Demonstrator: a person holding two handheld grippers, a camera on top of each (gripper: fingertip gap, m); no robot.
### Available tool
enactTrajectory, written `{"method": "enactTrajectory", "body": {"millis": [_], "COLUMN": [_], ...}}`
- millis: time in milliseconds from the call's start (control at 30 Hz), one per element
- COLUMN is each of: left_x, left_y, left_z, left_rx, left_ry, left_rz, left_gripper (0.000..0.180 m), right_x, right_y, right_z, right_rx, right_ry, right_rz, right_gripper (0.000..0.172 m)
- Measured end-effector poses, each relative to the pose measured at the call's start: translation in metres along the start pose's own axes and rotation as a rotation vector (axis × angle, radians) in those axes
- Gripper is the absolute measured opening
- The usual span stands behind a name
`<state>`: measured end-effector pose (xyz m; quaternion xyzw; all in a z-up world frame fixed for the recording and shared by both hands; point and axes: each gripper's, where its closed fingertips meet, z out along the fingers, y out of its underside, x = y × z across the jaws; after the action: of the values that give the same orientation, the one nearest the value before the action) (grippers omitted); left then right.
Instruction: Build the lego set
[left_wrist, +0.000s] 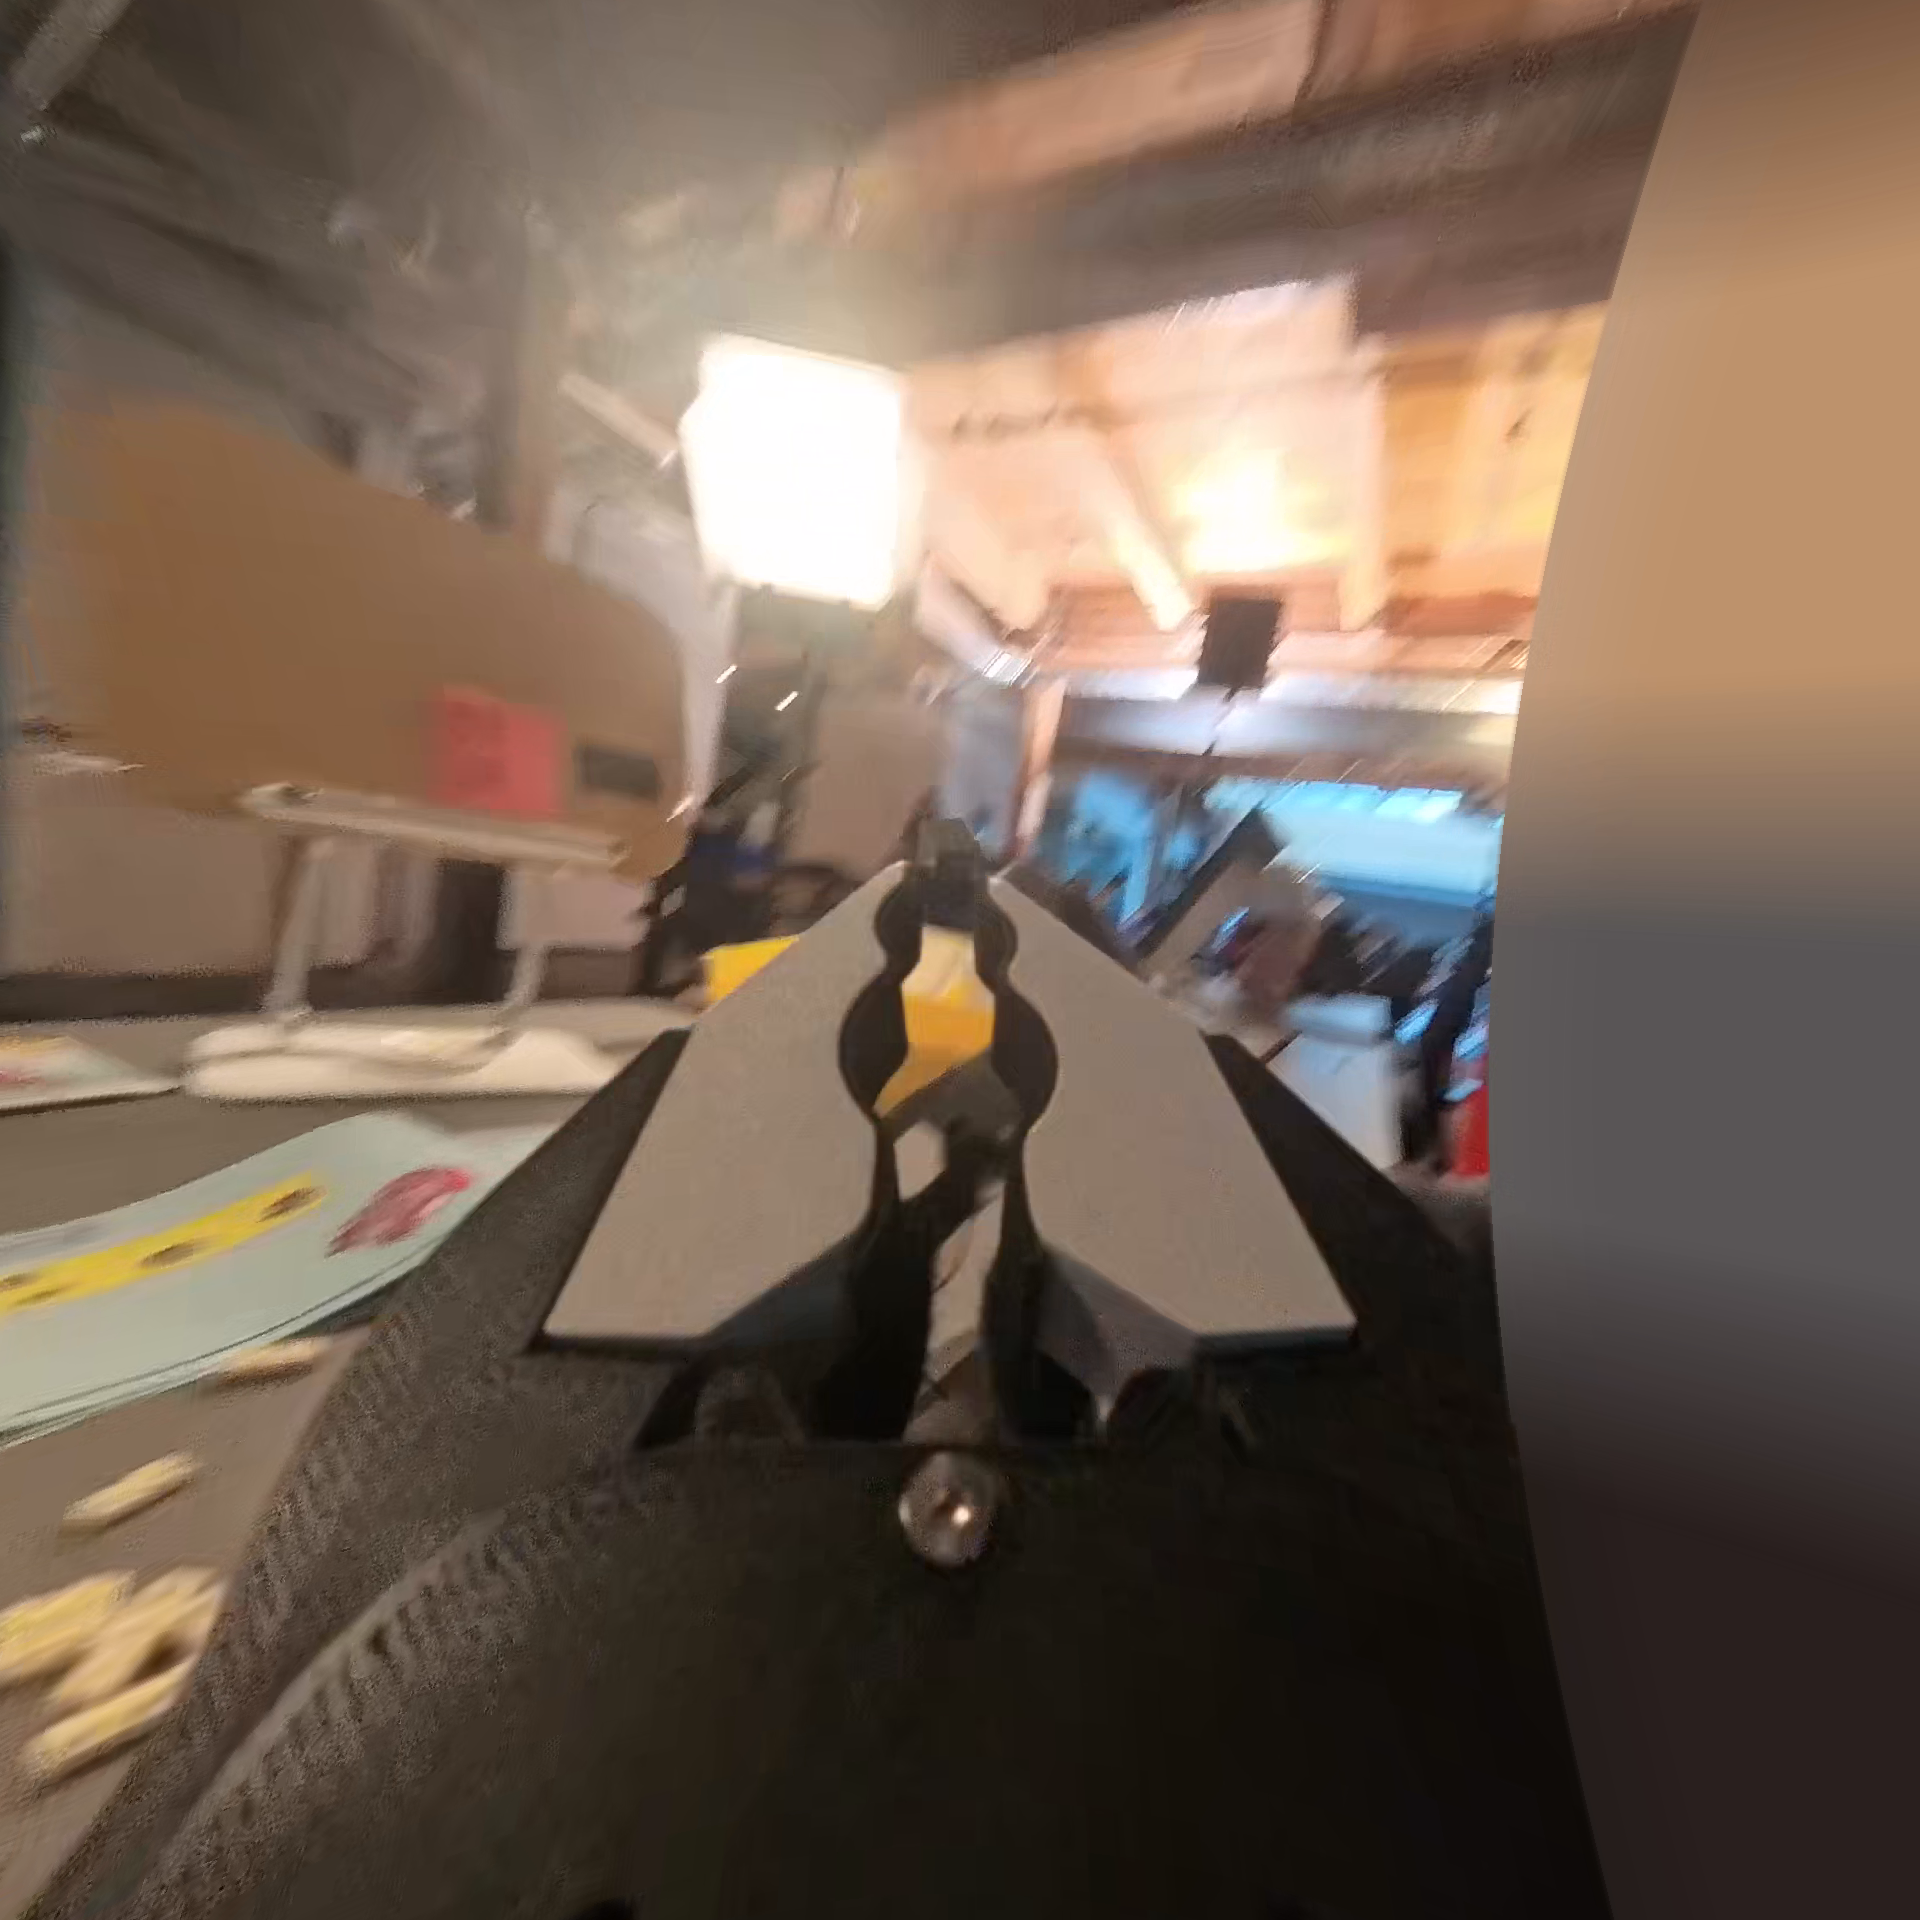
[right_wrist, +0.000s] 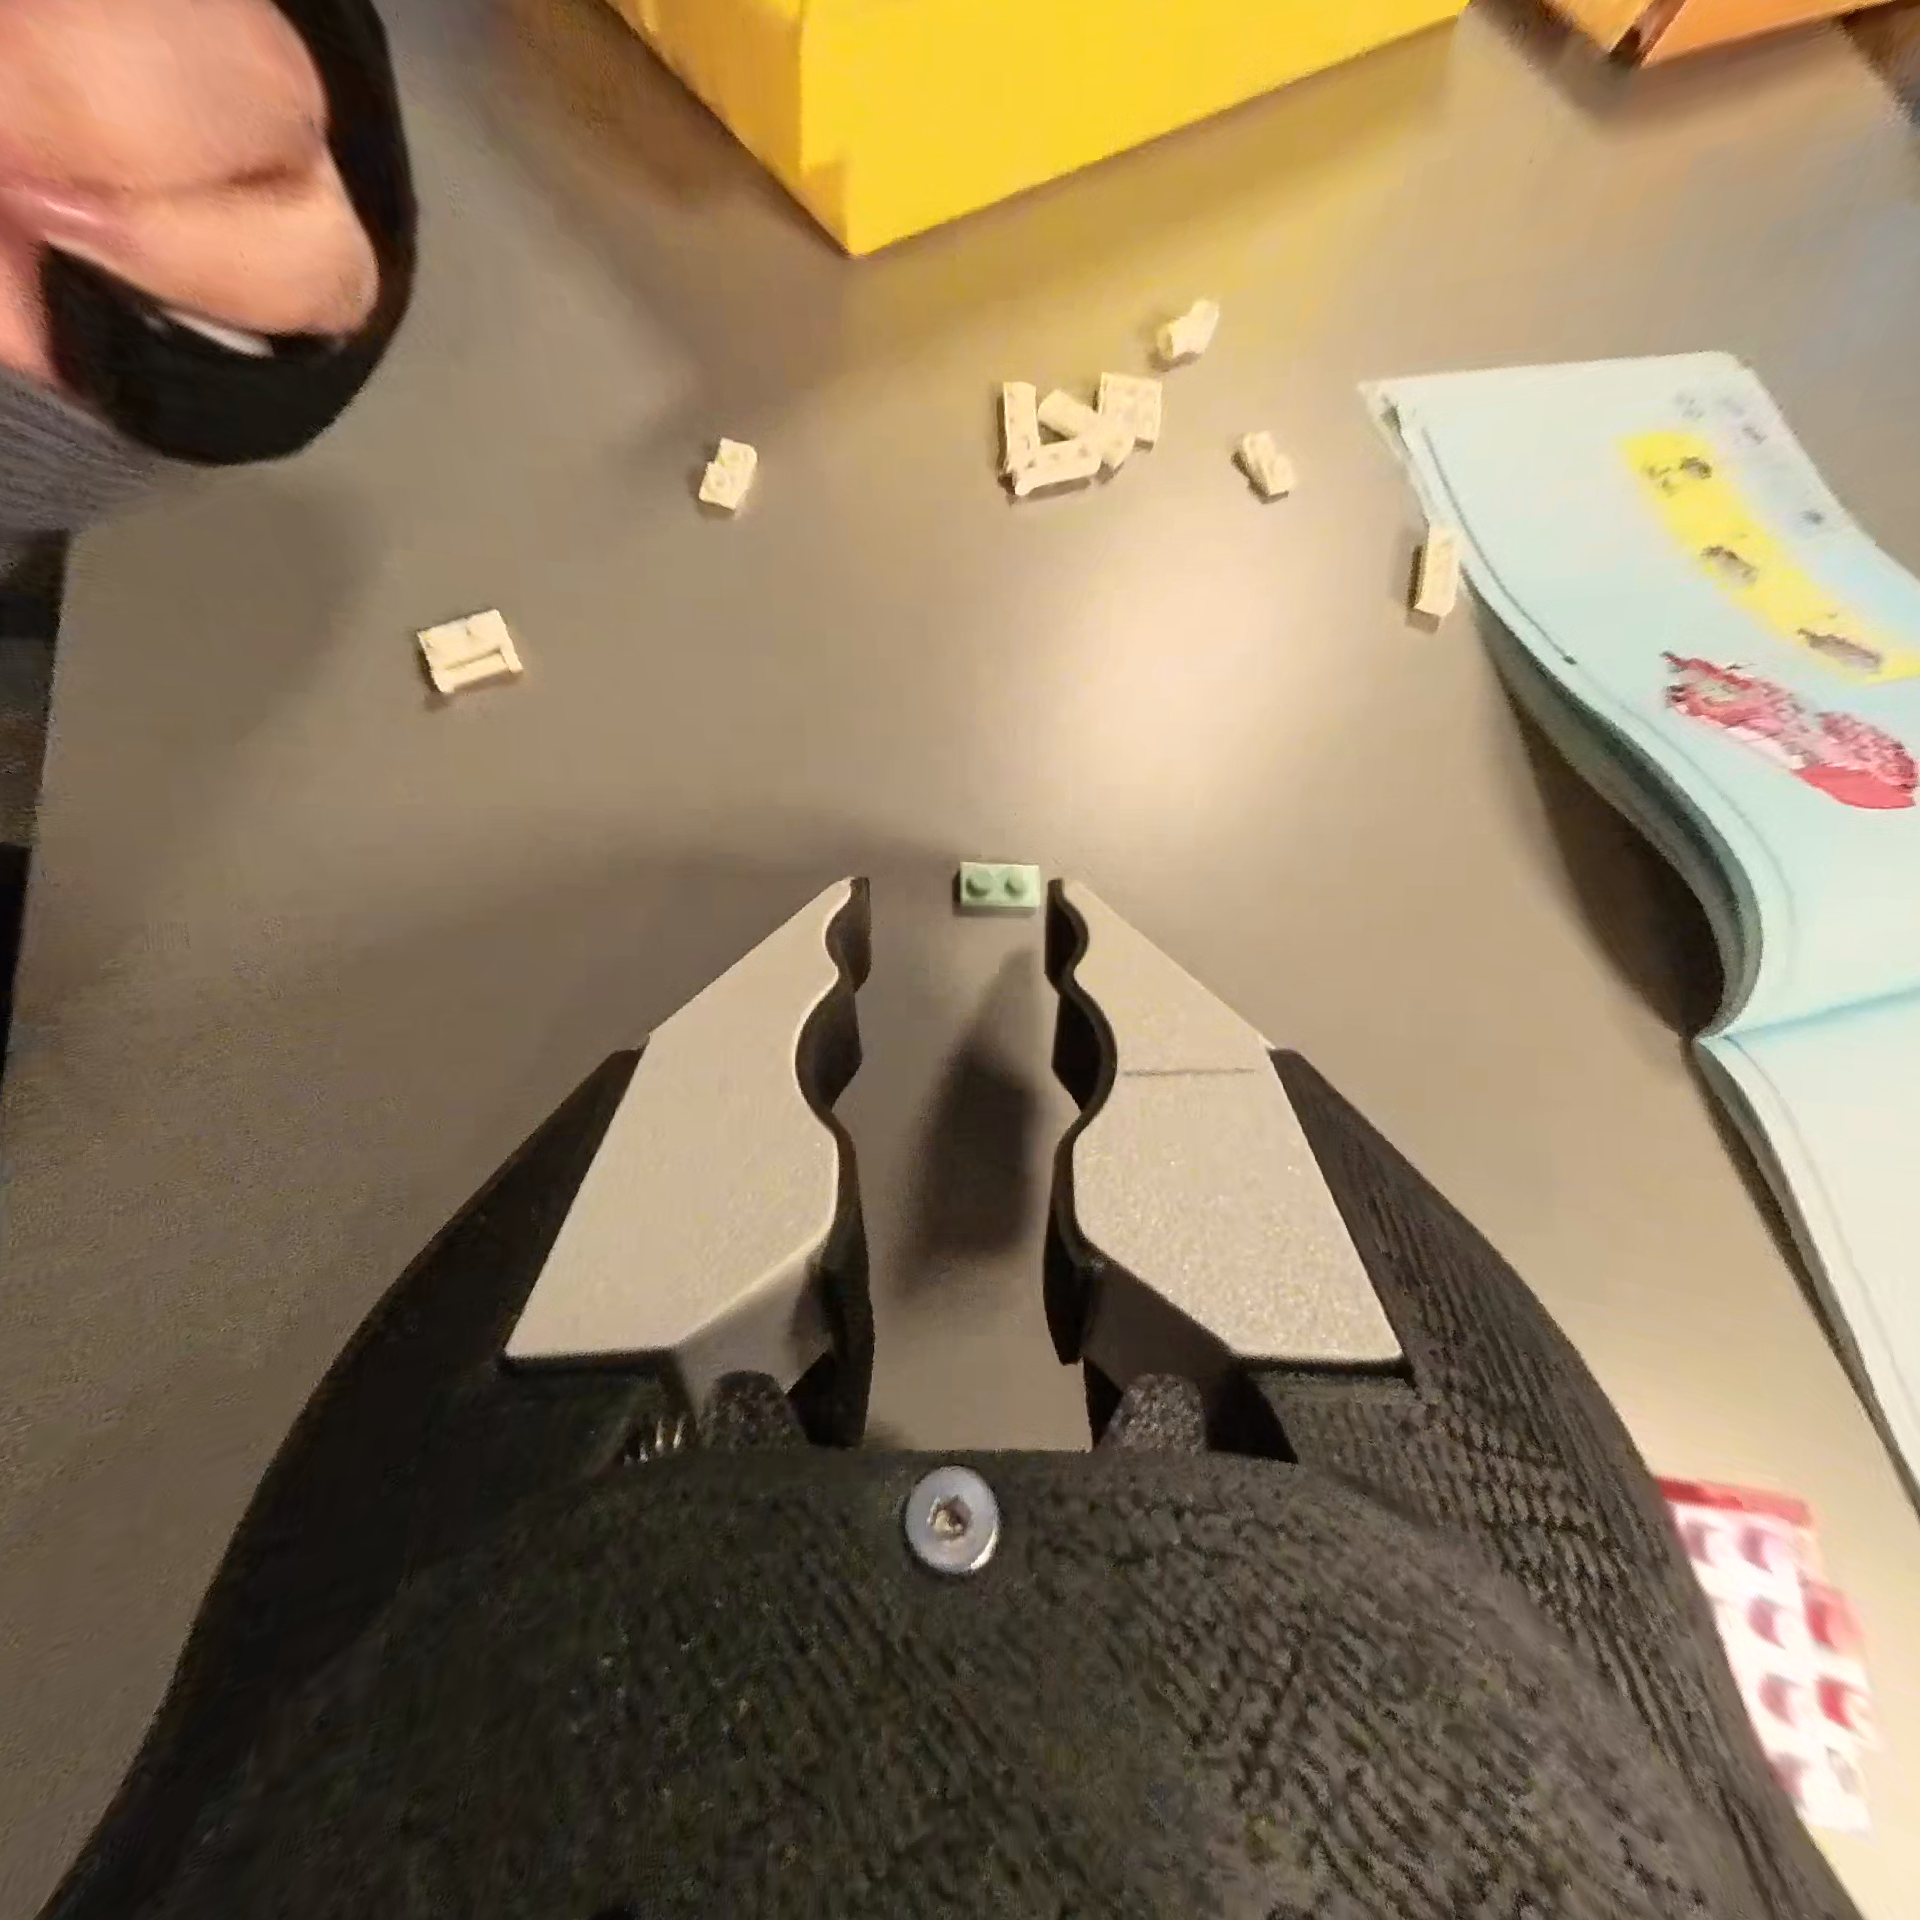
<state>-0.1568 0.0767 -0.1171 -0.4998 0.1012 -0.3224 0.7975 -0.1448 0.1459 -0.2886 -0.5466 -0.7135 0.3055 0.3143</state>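
Fingers of the right gripper (right_wrist: 958, 899) stand apart over the table (right_wrist: 312, 1039), gripping nothing; a small green brick (right_wrist: 997, 886) lies flat at the tips, just beside the right one. Left gripper (left_wrist: 943, 862) is raised, fingers nearly together on a small dark piece (left_wrist: 948, 850). Cream bricks (right_wrist: 1075, 431), a yellow box (right_wrist: 1018, 104) and a booklet (right_wrist: 1683, 644) lie beyond.

The room beyond the left gripper (left_wrist: 945, 862) is smeared by motion blur, and the small dark thing at its tips cannot be identified. Ahead of the right gripper (right_wrist: 956, 894), the yellow box (right_wrist: 1039, 104) is cut off by the top edge.
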Motion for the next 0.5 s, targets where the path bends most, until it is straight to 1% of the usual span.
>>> {"method": "enactTrajectory", "body": {"millis": [67, 167, 333, 433, 500], "left_x": [0.006, 0.004, 0.007, 0.006, 0.004], "left_y": [-0.012, -0.019, -0.014, -0.014, -0.014], "left_z": [-0.007, -0.016, -0.017, -0.019, -0.019], "left_rx": [0.119, 0.218, 0.210, 0.211, 0.210], "left_ry": [0.100, 0.189, 0.224, 0.217, 0.209], "left_rz": [-0.125, -0.258, -0.270, -0.275, -0.284], "left_gripper": [0.007, 0.007, 0.007, 0.008, 0.008], "right_x": [0.001, 0.003, 0.005, 0.011, 0.011], "right_y": [0.002, 0.001, 0.003, 0.004, 0.004], "right_z": [0.005, 0.009, 0.009, 0.008, 0.008], "right_rx": [-0.017, -0.027, -0.069, -0.084, -0.099], "right_ry": [0.002, -0.007, -0.022, -0.015, -0.020], "right_rz": [0.002, 0.040, 0.112, 0.140, 0.123], "right_gripper": [0.030, 0.027, 0.029, 0.017, 0.014]}}
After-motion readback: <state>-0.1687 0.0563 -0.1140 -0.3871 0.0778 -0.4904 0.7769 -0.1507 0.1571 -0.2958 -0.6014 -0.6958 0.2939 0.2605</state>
